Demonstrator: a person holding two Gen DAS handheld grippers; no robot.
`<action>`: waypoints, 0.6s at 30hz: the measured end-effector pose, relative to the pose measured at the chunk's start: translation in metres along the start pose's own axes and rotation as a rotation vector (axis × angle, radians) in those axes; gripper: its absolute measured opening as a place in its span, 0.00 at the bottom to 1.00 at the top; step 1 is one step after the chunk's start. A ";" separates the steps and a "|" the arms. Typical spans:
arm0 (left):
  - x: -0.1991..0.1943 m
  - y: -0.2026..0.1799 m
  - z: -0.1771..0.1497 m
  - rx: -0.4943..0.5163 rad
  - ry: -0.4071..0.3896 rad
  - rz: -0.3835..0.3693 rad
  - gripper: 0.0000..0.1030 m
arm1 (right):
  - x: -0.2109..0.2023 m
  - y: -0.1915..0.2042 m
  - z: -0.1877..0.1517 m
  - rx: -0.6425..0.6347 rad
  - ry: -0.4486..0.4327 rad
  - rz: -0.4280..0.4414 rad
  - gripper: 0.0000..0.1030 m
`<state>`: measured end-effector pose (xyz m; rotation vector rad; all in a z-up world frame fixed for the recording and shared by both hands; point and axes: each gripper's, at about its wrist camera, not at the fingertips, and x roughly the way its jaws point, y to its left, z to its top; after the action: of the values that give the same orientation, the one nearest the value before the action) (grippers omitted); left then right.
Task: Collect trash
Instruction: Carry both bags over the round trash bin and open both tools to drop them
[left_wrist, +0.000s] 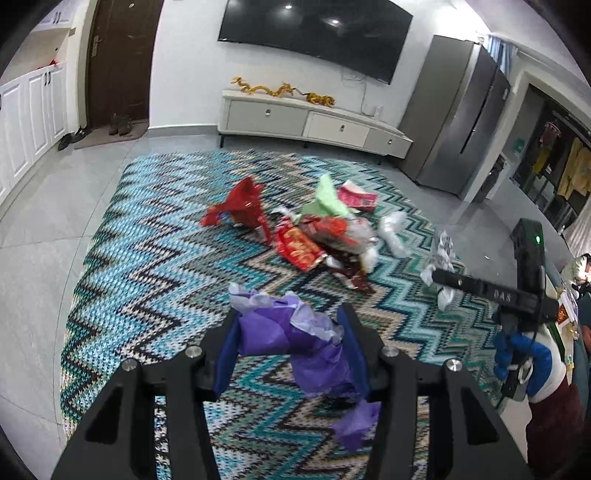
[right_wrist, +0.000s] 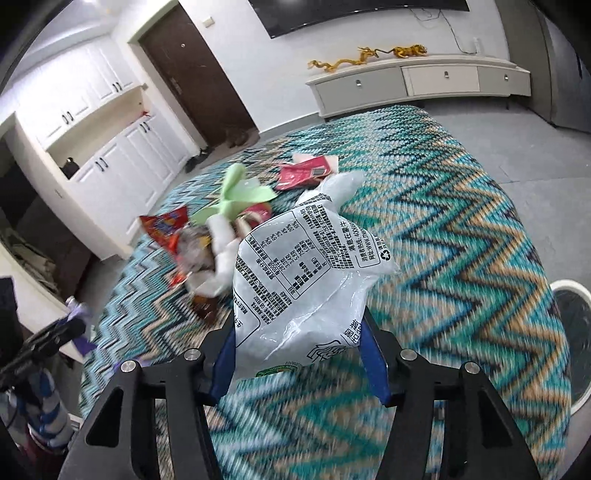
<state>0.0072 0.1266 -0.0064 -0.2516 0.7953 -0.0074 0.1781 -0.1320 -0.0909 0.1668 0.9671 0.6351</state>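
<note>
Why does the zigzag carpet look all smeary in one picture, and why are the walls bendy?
In the right wrist view the rug is streaked with motion blur, while the white printed bag between the fingers stays sharp. In the left wrist view the rug is crisper, and only the trash pile looks soft. Both fisheye views bend the walls and darken the corners; ceiling lights glare on the TV.

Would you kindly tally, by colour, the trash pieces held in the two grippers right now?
Purple: 1, the crumpled purple paper in the left gripper
White: 1, the printed white plastic bag in the right gripper
Total: 2
</note>
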 end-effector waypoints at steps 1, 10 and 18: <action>-0.002 -0.007 0.003 0.014 -0.002 -0.006 0.47 | -0.008 -0.002 -0.003 0.008 -0.011 0.005 0.56; 0.019 -0.111 0.043 0.192 0.004 -0.115 0.47 | -0.101 -0.051 -0.010 0.090 -0.162 -0.076 0.56; 0.086 -0.251 0.085 0.313 0.077 -0.275 0.48 | -0.164 -0.156 -0.011 0.202 -0.262 -0.286 0.56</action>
<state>0.1495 -0.1068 0.0466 -0.0618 0.8187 -0.3995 0.1697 -0.3531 -0.0436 0.2774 0.7811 0.2444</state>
